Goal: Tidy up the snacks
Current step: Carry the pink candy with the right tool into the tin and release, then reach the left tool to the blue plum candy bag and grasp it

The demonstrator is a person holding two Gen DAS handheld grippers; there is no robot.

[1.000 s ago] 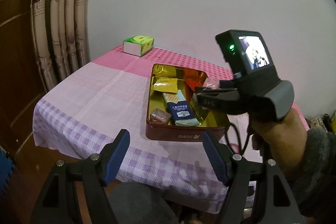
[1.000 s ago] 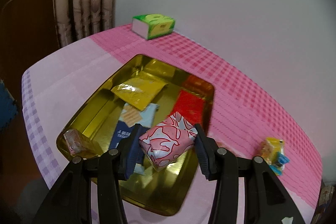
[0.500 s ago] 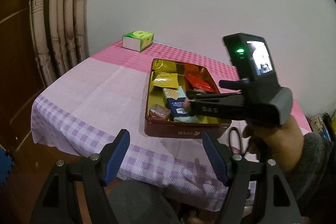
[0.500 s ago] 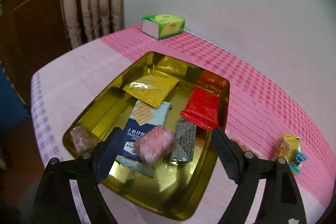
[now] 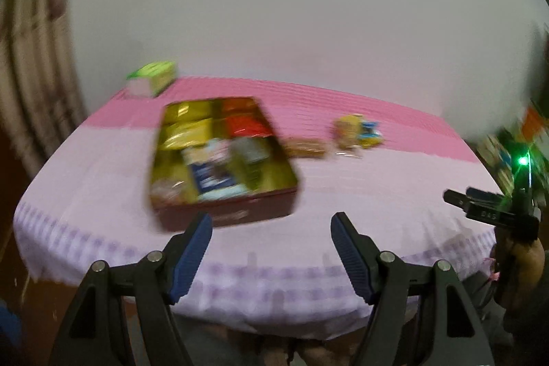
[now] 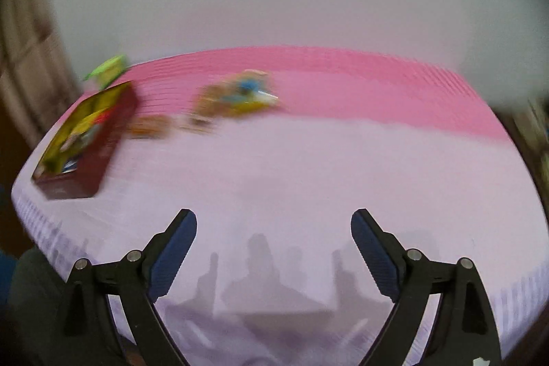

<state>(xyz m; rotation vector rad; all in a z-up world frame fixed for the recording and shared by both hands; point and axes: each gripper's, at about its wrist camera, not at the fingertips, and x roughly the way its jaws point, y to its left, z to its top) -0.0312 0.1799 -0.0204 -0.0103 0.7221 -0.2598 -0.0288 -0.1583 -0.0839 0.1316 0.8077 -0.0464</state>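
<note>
Both views are motion-blurred. A dark red tin (image 5: pixel 274 206) with a gold inside sits on the pink tablecloth and holds several snack packets; it also shows at the left of the right wrist view (image 6: pixel 103 150). Two loose snacks lie to its right: a brown packet (image 5: pixel 307 148) (image 6: pixel 149 126) and a yellow-blue packet (image 5: pixel 358 134) (image 6: pixel 240 95). My left gripper (image 5: pixel 269 252) is open and empty, near the table's front edge. My right gripper (image 6: pixel 274 251) is open and empty, over the bare front of the cloth; it shows at the far right of the left wrist view (image 5: pixel 487 211).
A green tissue box (image 5: pixel 152 79) (image 6: pixel 108 71) stands at the back left corner of the table. Curtains (image 5: pixel 31 57) hang at the left. A plain wall is behind the table. Cluttered items (image 5: pixel 514 139) show at the far right.
My right gripper let the pink patterned packet go into the tin, opened, and pulled back to the right. Both cameras swung right, so the loose snacks came into view.
</note>
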